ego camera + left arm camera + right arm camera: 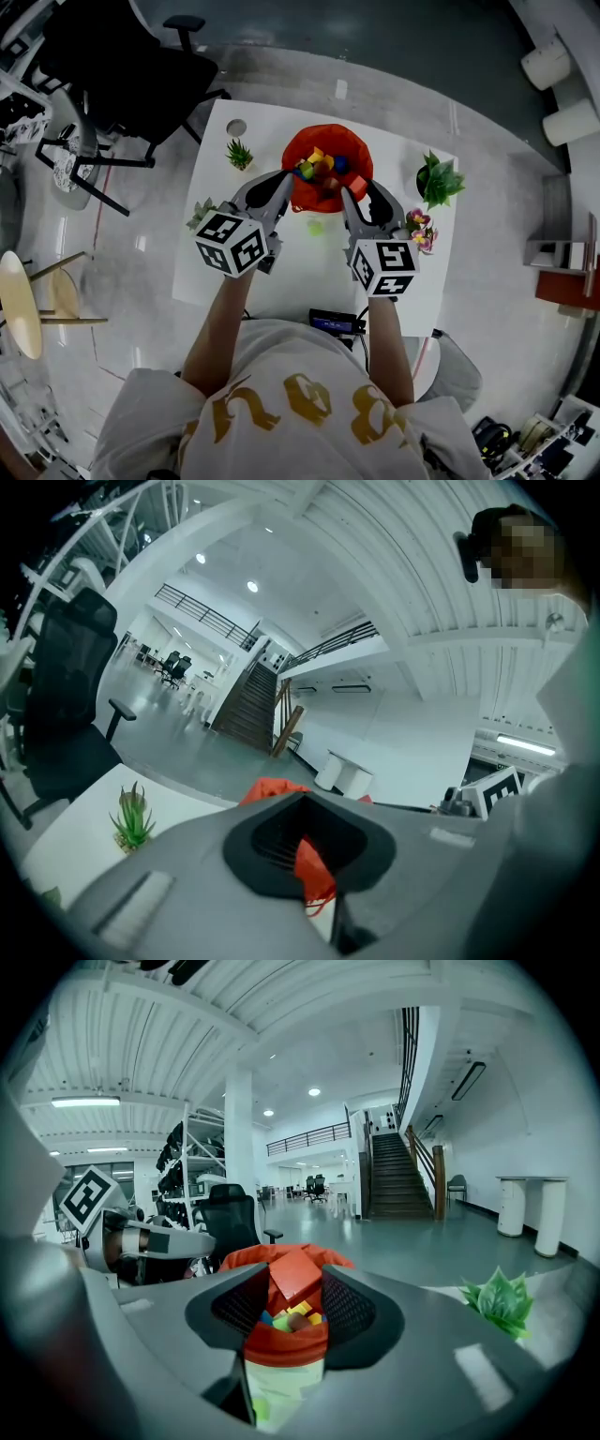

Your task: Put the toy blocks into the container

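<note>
One floppy red fabric container [305,141] sits at the white table's [300,272] twelve o'clock, its nine-o'clock rim pinched by the left gripper [281,185], while the right gripper [354,194] clamps one red toy block [295,1277] at its four-o'clock edge, and I'd carry that over the several coloured blocks [323,167] inside before letting go.

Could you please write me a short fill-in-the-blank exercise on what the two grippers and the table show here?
1. The right gripper holds an orange block over the container, which stands on a ___ table.
2. The left gripper pinches the container's ___.
3. Beyond the table stands a ___ office chair.

Missing words: white; rim; black.
</note>
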`<control>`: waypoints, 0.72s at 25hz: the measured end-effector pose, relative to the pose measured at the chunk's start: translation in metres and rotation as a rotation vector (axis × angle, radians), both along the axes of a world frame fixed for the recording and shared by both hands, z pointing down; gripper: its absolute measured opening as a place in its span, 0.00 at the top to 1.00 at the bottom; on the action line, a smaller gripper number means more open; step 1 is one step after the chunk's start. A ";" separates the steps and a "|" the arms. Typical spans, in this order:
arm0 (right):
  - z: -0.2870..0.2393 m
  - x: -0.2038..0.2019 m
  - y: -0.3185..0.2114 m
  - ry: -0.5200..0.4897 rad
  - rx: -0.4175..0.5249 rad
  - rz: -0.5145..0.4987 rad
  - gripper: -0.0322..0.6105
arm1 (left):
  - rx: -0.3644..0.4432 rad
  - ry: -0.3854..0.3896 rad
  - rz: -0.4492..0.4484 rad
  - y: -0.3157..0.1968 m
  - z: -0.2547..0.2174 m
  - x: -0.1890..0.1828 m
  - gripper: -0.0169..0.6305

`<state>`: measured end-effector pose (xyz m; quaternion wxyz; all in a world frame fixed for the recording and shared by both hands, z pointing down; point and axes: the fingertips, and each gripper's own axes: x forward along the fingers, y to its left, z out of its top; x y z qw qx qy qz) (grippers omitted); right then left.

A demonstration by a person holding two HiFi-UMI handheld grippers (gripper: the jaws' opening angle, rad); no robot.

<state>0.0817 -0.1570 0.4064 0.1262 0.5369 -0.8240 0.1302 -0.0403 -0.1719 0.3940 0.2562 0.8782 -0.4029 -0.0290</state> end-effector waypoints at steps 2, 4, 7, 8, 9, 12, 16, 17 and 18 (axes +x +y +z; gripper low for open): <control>0.003 -0.001 -0.001 0.007 -0.005 -0.002 0.63 | -0.003 0.001 -0.001 -0.001 0.001 -0.001 0.97; 0.006 -0.002 -0.001 0.012 -0.011 -0.003 0.63 | -0.005 0.001 -0.002 -0.002 0.002 -0.002 0.97; 0.009 -0.002 -0.002 0.014 -0.015 -0.005 0.63 | -0.001 -0.001 0.006 -0.003 0.003 0.000 0.97; 0.010 -0.002 -0.002 0.014 -0.016 -0.006 0.63 | 0.003 -0.004 0.010 -0.003 0.003 0.001 0.97; 0.010 -0.002 -0.002 0.015 -0.017 -0.008 0.63 | 0.005 -0.007 0.014 -0.002 0.004 0.002 0.97; 0.013 -0.002 -0.003 0.020 -0.025 -0.006 0.63 | 0.003 -0.011 0.019 -0.001 0.004 0.004 0.97; 0.018 -0.002 -0.004 0.032 -0.042 -0.001 0.63 | 0.002 -0.008 0.017 -0.001 0.005 0.004 0.97; 0.019 -0.002 -0.004 0.035 -0.046 -0.002 0.63 | 0.001 -0.007 0.016 -0.002 0.004 0.004 0.97; 0.019 -0.002 -0.003 0.035 -0.048 -0.004 0.63 | 0.001 -0.007 0.015 -0.002 0.004 0.003 0.97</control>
